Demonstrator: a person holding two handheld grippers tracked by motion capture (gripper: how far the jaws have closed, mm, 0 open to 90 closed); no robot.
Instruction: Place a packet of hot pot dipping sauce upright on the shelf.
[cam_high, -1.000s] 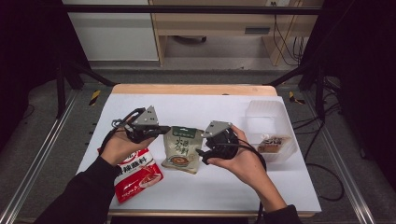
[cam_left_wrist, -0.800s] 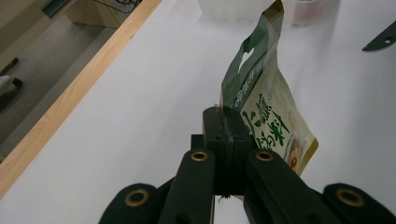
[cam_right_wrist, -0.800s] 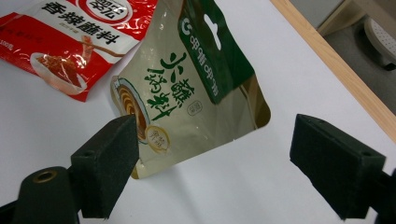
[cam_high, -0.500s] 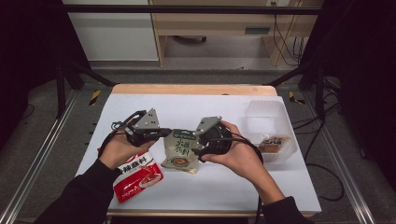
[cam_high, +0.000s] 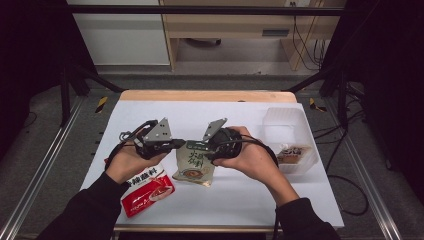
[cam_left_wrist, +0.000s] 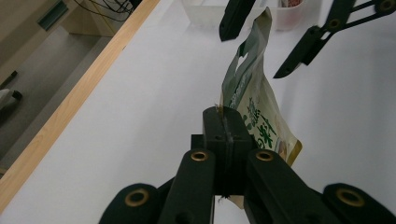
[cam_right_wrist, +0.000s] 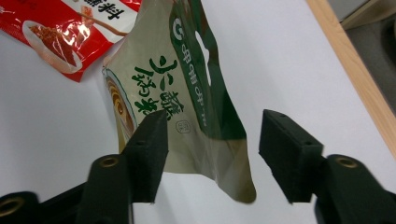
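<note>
- Green and beige, the snack pouch (cam_high: 194, 162) sits at the middle of the white table (cam_high: 240, 195), pinched at one top corner by the left gripper (cam_high: 176, 143), whose jaws are pressed flat together on the foil edge.
- Compared with a second ago, the right gripper (cam_high: 206, 150) has shifted towards the pouch, from a spot nearer the clear tub (cam_high: 289, 131) to the pouch's upper right corner.
- Its jaws have just been closing. In the right gripper view they now stand on either side of the pouch's corner (cam_right_wrist: 205, 121), part-way open, and the pads are not yet squeezing the foil.
- The left hand (cam_high: 131, 161) has hardly changed place since the earlier frame, and the pouch lies on the same spot.
- From the left gripper view the pouch (cam_left_wrist: 252, 112) rises at a slant from the clamped jaws, with the right gripper's two black fingers (cam_left_wrist: 233, 18) flanking its far end.
- The pouch has a dark green top band with a hang hole, green characters on a pale body, and a round bowl picture low down. Its surface is crinkled and glossy.
- Left of the pouch lies a red packet (cam_high: 147, 189), partly under the left forearm; right of it the clear tub holds a small wrapped item (cam_high: 291, 152).
</note>
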